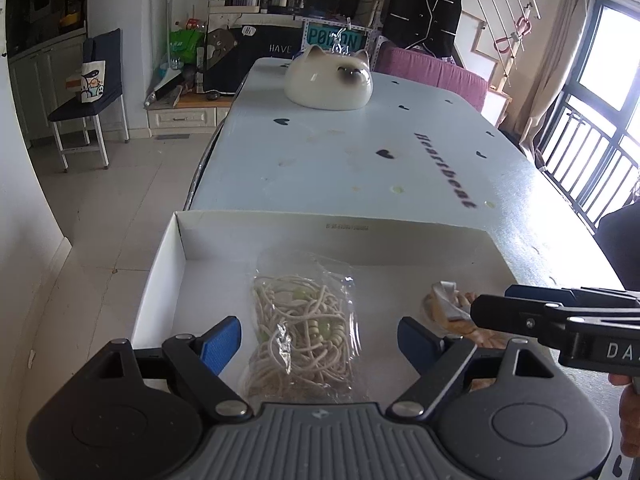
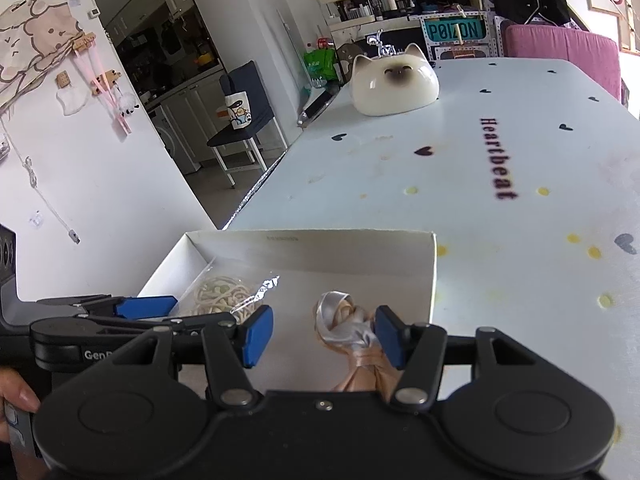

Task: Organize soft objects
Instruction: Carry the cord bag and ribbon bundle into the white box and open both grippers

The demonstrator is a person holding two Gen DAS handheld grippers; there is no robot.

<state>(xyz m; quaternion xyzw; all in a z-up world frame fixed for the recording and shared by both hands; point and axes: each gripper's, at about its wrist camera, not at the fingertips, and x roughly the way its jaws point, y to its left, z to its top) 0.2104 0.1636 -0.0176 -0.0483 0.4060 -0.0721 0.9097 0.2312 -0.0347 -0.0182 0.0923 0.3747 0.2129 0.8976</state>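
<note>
A shallow white cardboard box (image 1: 280, 227) (image 2: 432, 276) sits at the near end of the table. Inside it lies a clear plastic bag of cream cord and beads (image 1: 304, 328) (image 2: 220, 298) on the left, and a knotted peach and silver satin ribbon (image 2: 352, 328) (image 1: 448, 308) on the right. My left gripper (image 1: 320, 340) is open, its blue pads either side of the bag, just above it. My right gripper (image 2: 324, 338) is open over the ribbon, with the ribbon between its pads. The right gripper also shows in the left wrist view (image 1: 492, 308), and the left gripper in the right wrist view (image 2: 144, 312).
A pale blue table (image 1: 360, 160) (image 2: 500, 240) with heart prints stretches ahead. A white ceramic cat-head bowl (image 1: 329, 78) (image 2: 394, 82) stands at its far end. A pink chair (image 1: 432, 72) is behind the table. A dark blue chair (image 1: 94, 92) stands on the floor at left.
</note>
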